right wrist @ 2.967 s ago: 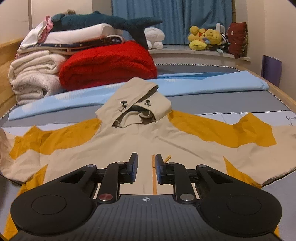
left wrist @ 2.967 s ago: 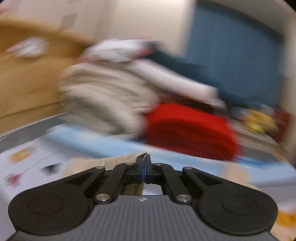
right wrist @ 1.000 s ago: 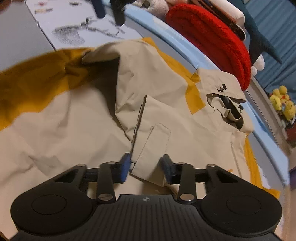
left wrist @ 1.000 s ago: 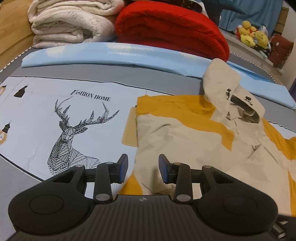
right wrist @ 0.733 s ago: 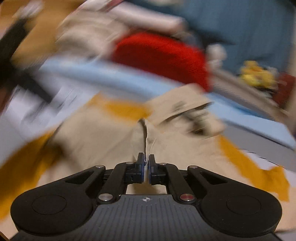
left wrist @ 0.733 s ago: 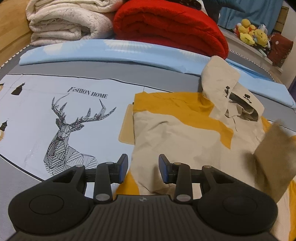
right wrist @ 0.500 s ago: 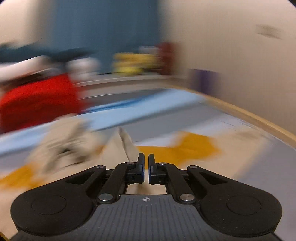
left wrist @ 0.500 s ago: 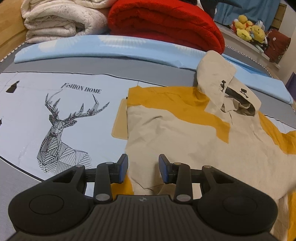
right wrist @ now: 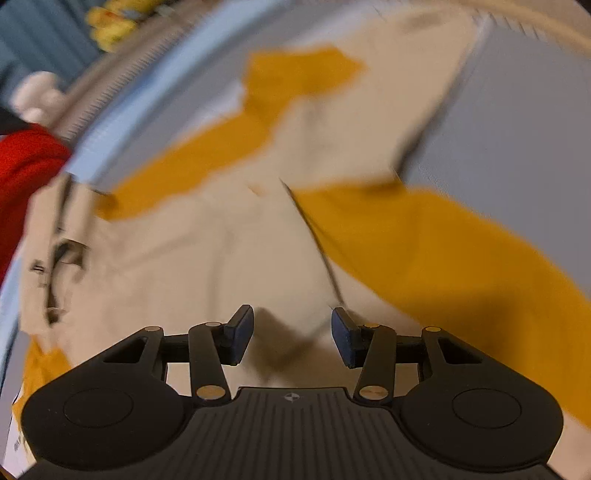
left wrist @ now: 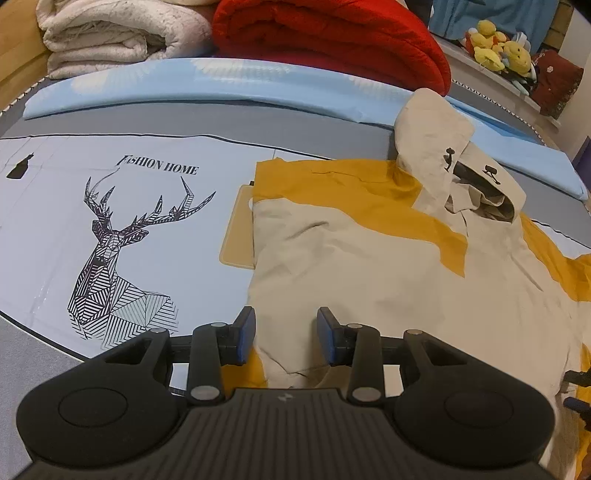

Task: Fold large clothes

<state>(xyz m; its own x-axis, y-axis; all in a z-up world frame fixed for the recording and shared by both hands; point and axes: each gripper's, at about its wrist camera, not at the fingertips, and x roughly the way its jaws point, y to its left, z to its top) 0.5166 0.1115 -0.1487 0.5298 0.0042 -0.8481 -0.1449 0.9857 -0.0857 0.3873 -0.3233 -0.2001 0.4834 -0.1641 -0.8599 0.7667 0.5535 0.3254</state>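
A beige and mustard hooded jacket point(left wrist: 388, 258) lies on the bed, its left side folded over the body. Its hood point(left wrist: 454, 166) points to the far right. My left gripper point(left wrist: 286, 338) is open and empty, low over the jacket's near left edge. In the blurred right wrist view the jacket point(right wrist: 229, 258) fills the frame, with its right sleeve point(right wrist: 369, 110) stretched out towards the far side. My right gripper point(right wrist: 291, 338) is open and empty just above the beige cloth.
The bed sheet point(left wrist: 122, 221) has a deer print and the words "FASHION HOME". A light blue folded sheet point(left wrist: 221, 81), a red blanket point(left wrist: 332, 37), cream blankets point(left wrist: 110, 33) and yellow plush toys point(left wrist: 498, 48) lie at the far side.
My right gripper was shut on the jacket cloth and swung it across fast; now it is open over the jacket. My left gripper stayed open and shifted slightly.
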